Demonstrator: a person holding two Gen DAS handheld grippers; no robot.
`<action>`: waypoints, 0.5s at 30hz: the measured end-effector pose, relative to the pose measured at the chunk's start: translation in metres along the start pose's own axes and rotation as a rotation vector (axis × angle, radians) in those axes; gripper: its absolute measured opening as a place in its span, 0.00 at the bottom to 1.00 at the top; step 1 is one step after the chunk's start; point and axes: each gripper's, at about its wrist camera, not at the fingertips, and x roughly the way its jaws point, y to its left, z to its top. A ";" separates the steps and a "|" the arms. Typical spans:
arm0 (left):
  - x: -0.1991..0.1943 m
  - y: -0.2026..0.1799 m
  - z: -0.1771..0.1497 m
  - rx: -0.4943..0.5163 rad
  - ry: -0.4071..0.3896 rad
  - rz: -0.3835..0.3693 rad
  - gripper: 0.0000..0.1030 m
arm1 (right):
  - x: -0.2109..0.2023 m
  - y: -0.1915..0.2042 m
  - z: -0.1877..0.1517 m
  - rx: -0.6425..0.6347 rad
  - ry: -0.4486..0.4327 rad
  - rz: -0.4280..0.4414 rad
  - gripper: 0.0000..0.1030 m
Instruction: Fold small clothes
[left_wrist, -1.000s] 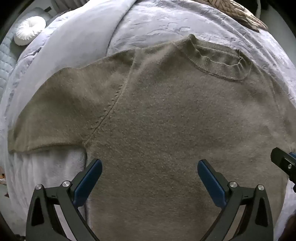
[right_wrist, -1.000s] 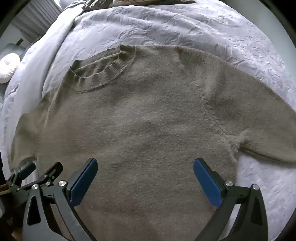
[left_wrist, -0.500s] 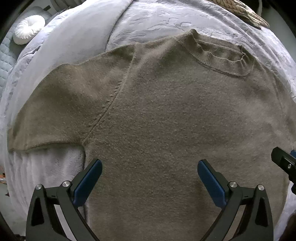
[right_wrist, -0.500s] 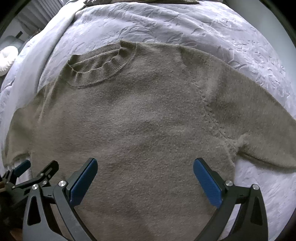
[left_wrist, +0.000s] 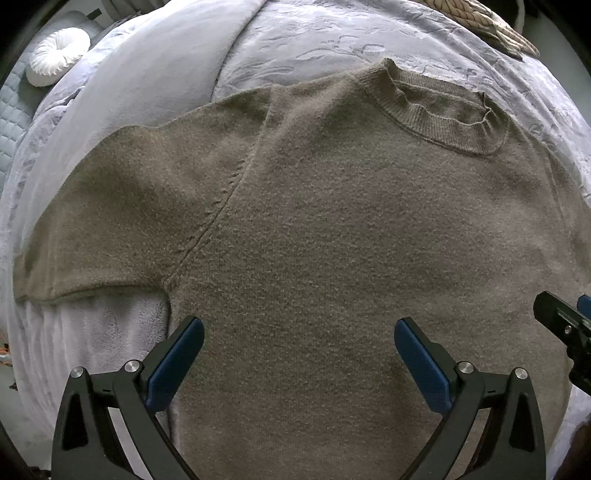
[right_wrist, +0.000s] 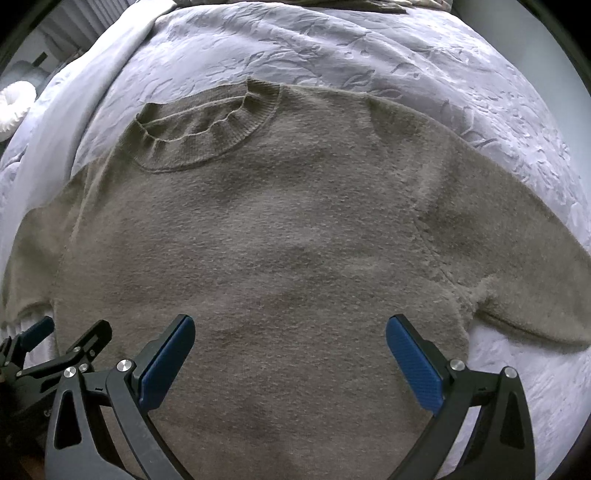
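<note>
A taupe knit short-sleeved sweater (left_wrist: 332, 240) lies flat and face up on a bed, its ribbed collar (left_wrist: 443, 110) at the far end. It also fills the right wrist view (right_wrist: 277, 240), collar (right_wrist: 207, 129) at the upper left. My left gripper (left_wrist: 299, 339) is open and empty above the lower left part of the body, near the left sleeve (left_wrist: 110, 221). My right gripper (right_wrist: 291, 336) is open and empty above the lower right part, near the right sleeve (right_wrist: 517, 266). Each gripper shows at the edge of the other's view.
The bed has a pale lilac embossed cover (left_wrist: 314, 40) and a smooth lilac blanket (left_wrist: 147, 81) at the left. A white round cushion (left_wrist: 55, 55) lies off the far left. A woven beige item (left_wrist: 491, 18) lies at the far edge.
Both grippers have moved slightly forward and closer over the sweater, so it looks larger in both views. Both stay open. The sweater has not moved.
</note>
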 end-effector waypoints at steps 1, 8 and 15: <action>0.000 -0.004 0.004 -0.001 0.001 0.003 1.00 | 0.000 0.001 -0.001 -0.001 -0.001 -0.001 1.00; 0.003 -0.012 0.013 -0.002 0.009 0.009 1.00 | 0.000 0.005 -0.005 -0.001 -0.002 -0.007 1.00; 0.009 -0.024 0.026 0.002 0.018 0.012 1.00 | 0.001 0.004 -0.003 -0.002 0.002 -0.009 1.00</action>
